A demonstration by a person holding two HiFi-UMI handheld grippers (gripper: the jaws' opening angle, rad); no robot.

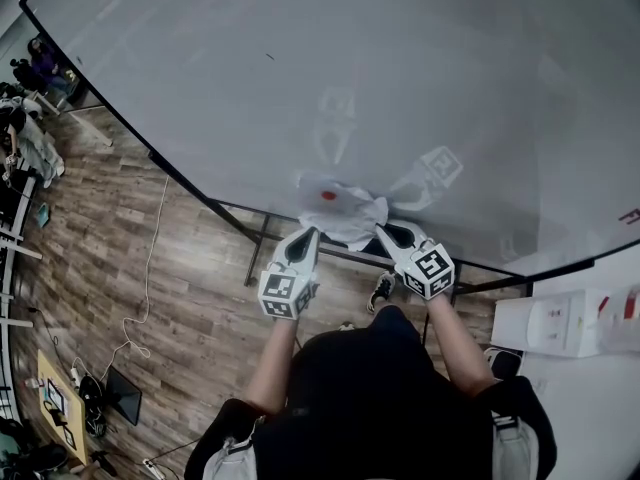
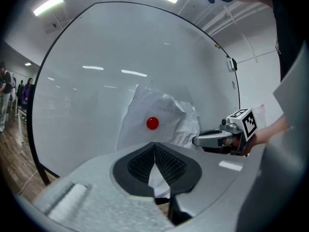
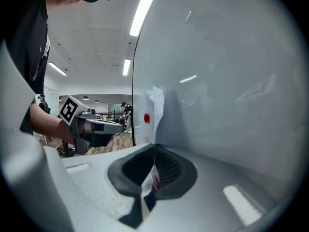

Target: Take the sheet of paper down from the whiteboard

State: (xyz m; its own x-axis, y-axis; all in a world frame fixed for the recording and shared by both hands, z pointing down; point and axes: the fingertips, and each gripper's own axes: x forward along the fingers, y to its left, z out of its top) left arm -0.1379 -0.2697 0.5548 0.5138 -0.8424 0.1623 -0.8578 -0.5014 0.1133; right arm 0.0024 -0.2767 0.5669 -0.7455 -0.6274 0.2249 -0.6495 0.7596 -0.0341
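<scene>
A crumpled white sheet of paper (image 1: 343,213) hangs on the big whiteboard (image 1: 300,78), pinned by a round red magnet (image 1: 328,195). My left gripper (image 1: 306,235) is shut on the sheet's lower left edge, and my right gripper (image 1: 384,233) is shut on its lower right edge. In the left gripper view the paper (image 2: 166,116) bulges off the board above the magnet (image 2: 152,123), and a strip of it runs between the closed pads (image 2: 145,161). The right gripper view shows the sheet (image 3: 156,111) nearly edge-on, the magnet (image 3: 147,118), and paper pinched between the pads (image 3: 166,166).
The whiteboard stands on a dark frame (image 1: 262,238) over a wooden floor (image 1: 150,288). A white cable (image 1: 150,268) trails on the floor at left. Desks and clutter (image 1: 25,158) line the far left. A white box (image 1: 560,323) sits at right.
</scene>
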